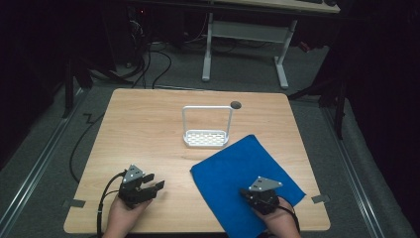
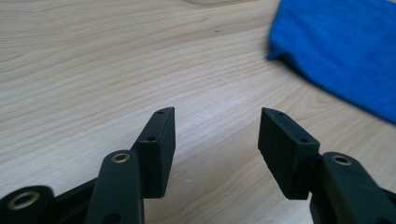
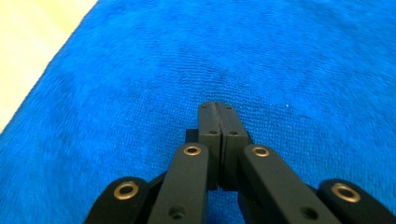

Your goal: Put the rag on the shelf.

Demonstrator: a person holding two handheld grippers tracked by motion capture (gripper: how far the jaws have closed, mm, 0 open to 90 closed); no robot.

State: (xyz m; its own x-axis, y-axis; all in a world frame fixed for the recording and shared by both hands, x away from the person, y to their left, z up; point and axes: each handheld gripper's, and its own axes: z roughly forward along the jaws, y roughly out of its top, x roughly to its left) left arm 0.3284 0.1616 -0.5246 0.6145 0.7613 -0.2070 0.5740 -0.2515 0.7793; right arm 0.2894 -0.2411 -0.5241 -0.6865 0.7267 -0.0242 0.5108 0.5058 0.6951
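A blue cloth (image 1: pixel 237 166) lies flat on the front right part of the wooden table (image 1: pixel 143 124). My right gripper (image 1: pixel 247 193) rests over the cloth's near edge, held in a hand. In the right gripper view its jaws (image 3: pixel 218 106) are pressed together just above the blue cloth (image 3: pixel 233 51), with nothing visible between them. My left gripper (image 1: pixel 153 182) sits at the front left, held low over bare wood. In the left gripper view its jaws (image 2: pixel 217 114) stand wide apart and empty, with the cloth's corner (image 2: pixel 345 51) off to the upper right.
A white wire rack (image 1: pixel 207 139) with a tall loop handle stands at the table's middle, just behind the cloth. A dark round hole (image 1: pixel 236 104) marks the table's far edge. Cables and a desk frame lie on the floor beyond.
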